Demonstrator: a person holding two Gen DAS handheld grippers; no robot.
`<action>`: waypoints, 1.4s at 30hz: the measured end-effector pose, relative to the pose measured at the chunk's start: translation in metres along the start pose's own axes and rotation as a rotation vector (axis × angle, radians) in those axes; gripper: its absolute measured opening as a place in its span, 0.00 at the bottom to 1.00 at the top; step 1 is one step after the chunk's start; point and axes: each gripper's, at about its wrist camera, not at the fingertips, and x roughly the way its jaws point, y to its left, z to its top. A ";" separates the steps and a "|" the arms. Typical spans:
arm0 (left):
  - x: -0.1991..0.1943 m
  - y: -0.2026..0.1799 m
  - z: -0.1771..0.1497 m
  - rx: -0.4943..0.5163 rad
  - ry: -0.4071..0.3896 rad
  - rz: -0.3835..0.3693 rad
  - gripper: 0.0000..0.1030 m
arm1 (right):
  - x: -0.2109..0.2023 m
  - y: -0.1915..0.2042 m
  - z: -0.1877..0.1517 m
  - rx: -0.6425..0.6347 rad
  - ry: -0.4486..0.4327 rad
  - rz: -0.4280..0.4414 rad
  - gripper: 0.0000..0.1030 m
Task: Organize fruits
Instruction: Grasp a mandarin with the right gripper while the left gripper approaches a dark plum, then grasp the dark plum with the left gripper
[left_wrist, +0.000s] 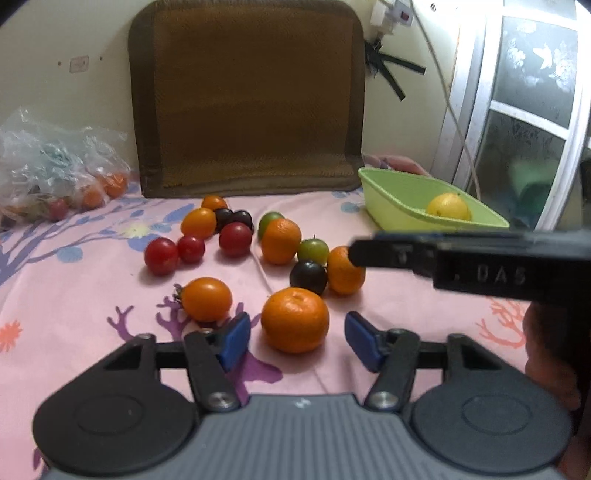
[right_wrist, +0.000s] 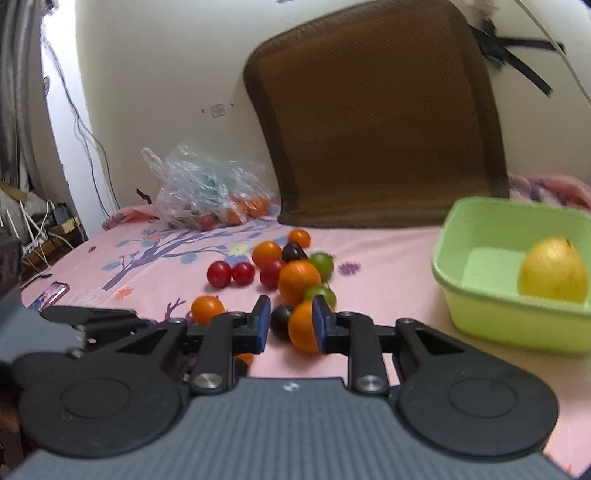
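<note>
Surface: pink floral bedsheet (left_wrist: 92, 332) carries the loose fruit; everything rests on it
Left gripper (left_wrist: 297, 341): jaws spread wide and empty; blue pads either side of the nearest mandarin (left_wrist: 294, 319), not touching it
Orange tomato (left_wrist: 207, 299): just left of that mandarin, beside the left pad
Right gripper (right_wrist: 289, 325): jaws part-way closed, nothing clamped; one pad overlaps a smaller mandarin (right_wrist: 303, 328) in the right wrist view, contact unclear; a dark plum (right_wrist: 280, 321) lies just beside it
Middle cluster: red tomatoes (left_wrist: 160, 255), green fruits (left_wrist: 313, 251) and more orange ones, bunched and partly touching
Green tub (right_wrist: 513, 325): to the right of the pile; holds a single yellow fruit (right_wrist: 552, 271)
Far edge: brown cushion (left_wrist: 247, 96) propped against the wall; plastic bag (left_wrist: 55, 173) with more fruit on the left
Step, judged: early sorting; picking mandarins, most fruit not yet in the tub
Next move, judged: each gripper must centre and close on its mandarin without nudging neighbours, then lift and carry to the tub
</note>
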 end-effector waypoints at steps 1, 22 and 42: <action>0.003 0.000 0.000 -0.005 0.008 0.002 0.53 | 0.003 0.002 0.001 -0.022 -0.001 -0.012 0.28; 0.020 -0.019 0.040 0.173 0.040 0.009 0.47 | 0.009 -0.036 -0.014 0.095 0.062 -0.098 0.37; 0.031 -0.043 0.096 0.091 0.043 -0.111 0.26 | -0.046 -0.058 -0.002 0.006 -0.202 -0.204 0.36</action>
